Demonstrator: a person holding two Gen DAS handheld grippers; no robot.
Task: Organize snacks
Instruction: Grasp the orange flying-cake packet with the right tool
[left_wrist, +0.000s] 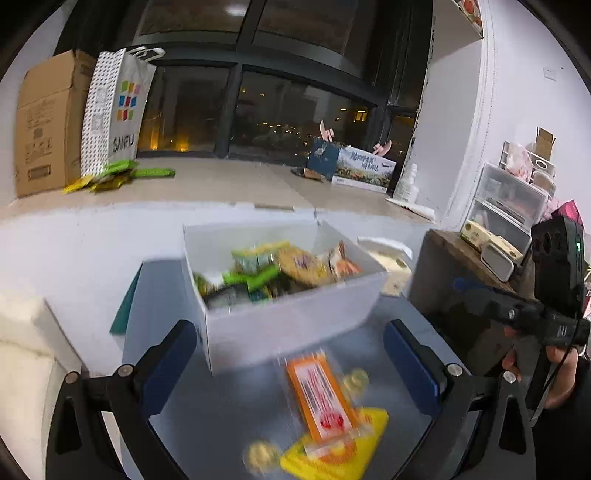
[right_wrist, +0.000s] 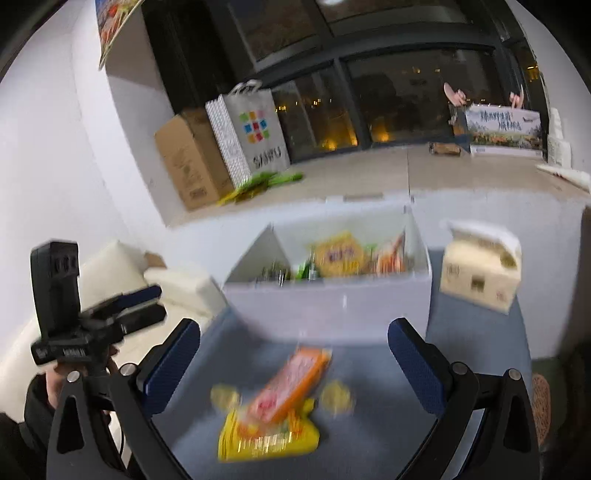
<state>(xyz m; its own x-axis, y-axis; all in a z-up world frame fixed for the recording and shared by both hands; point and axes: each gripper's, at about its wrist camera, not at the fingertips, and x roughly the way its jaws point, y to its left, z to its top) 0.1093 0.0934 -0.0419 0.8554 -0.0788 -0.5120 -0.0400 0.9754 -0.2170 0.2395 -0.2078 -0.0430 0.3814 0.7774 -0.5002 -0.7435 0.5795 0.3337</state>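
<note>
Both the left gripper (left_wrist: 290, 354) and right gripper (right_wrist: 293, 354) are seen spread wide, empty. Ahead lies an orange packet (left_wrist: 321, 398) overlapping a yellow packet (right_wrist: 267, 437); beyond, a white box (left_wrist: 295, 325) of snacks.

Grey bench (right_wrist: 461, 354): white bin (right_wrist: 332, 306) of mixed snack packets stands at the far edge. Nearer, an orange packet (right_wrist: 291, 384) lies tilted across a yellow packet (right_wrist: 269, 439), with two small gold rounds (right_wrist: 336, 397) just beside them. A cream carton (right_wrist: 480, 273) stands right of the bin. Both views motion-blurred.
</note>
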